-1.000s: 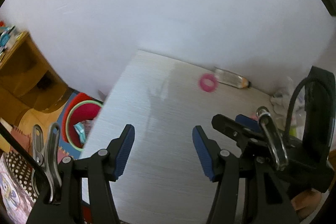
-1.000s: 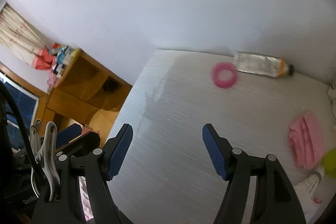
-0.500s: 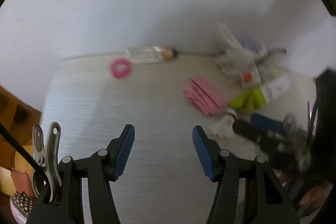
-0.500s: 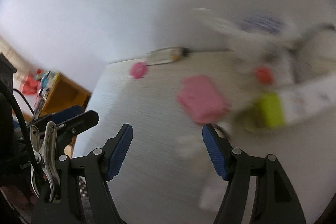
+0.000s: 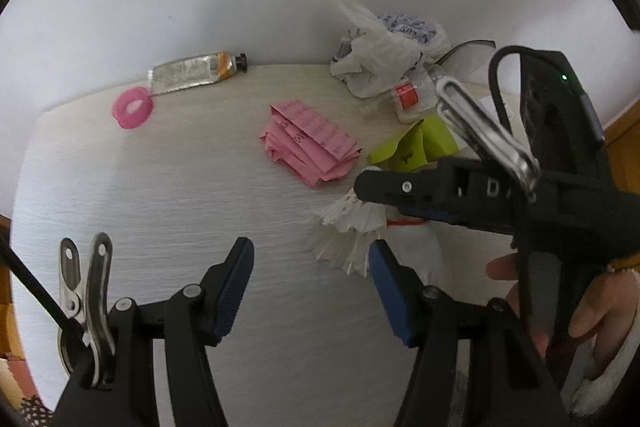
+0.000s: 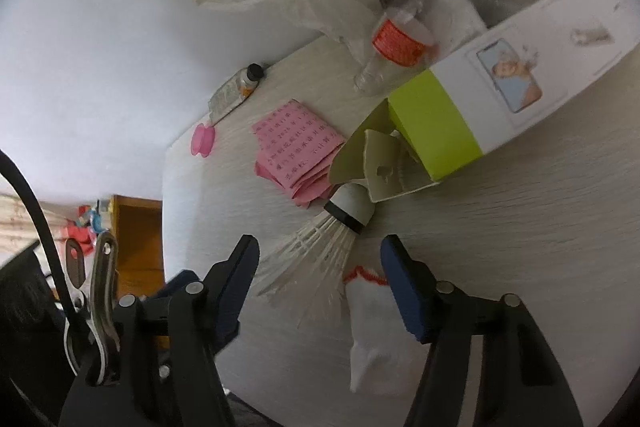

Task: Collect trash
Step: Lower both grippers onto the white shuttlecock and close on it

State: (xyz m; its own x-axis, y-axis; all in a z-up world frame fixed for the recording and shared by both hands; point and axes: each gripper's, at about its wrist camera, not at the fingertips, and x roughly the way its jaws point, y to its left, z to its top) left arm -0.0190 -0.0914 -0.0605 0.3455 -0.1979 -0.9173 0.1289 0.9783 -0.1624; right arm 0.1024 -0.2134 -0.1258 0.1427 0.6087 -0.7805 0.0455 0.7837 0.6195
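Since a second ago both views have swung from bare tabletop to the litter. My right gripper [image 6: 320, 267] stands wide, empty, straddling the shuttlecock [image 6: 320, 239] at lower centre; left gripper [image 5: 310, 287] wide too. I should close gently across the feathers.

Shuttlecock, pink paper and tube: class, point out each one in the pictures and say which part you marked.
shuttlecock [image 6: 320, 247], right wrist view, on the white feathers below the cork.
pink paper [image 5: 312, 141], left wrist view, on the top folded sheet.
tube [image 5: 188, 73], left wrist view, on the crinkled silver body.
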